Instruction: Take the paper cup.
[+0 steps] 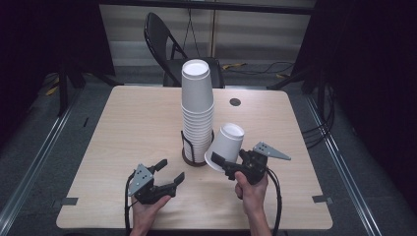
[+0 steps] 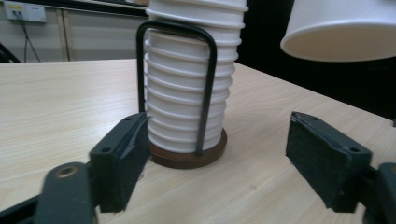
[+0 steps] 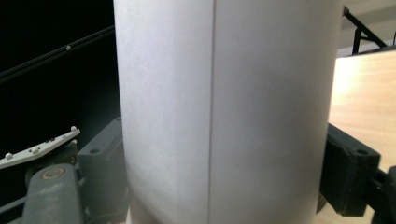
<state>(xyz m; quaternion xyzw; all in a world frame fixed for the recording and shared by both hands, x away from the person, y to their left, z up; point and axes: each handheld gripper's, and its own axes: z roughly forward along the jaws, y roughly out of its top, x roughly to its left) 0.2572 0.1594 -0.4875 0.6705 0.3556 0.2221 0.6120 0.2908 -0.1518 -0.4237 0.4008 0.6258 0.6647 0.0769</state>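
The right gripper [image 1: 219, 161] is clamped on a single white paper cup [image 1: 225, 146], its pads pressing either side of the cup's wall near the rim; the cup is held upside down and tilted, base up and leaning away from the hand toward the stack of paper cups [image 1: 197, 110]. That stack stands in a wire holder with a round brown base [image 1: 193, 160], just to the left of the held cup and a little beyond it, and its long axis is upright while the cup's is slanted. The left gripper [image 1: 169, 173] rests low on the table [image 1: 123, 128], its jaws apart with nothing between them, pointing at the holder's base straight ahead. By my reading, the right hand's cup is the one in play, and setting it down calls for bringing its axis upright.
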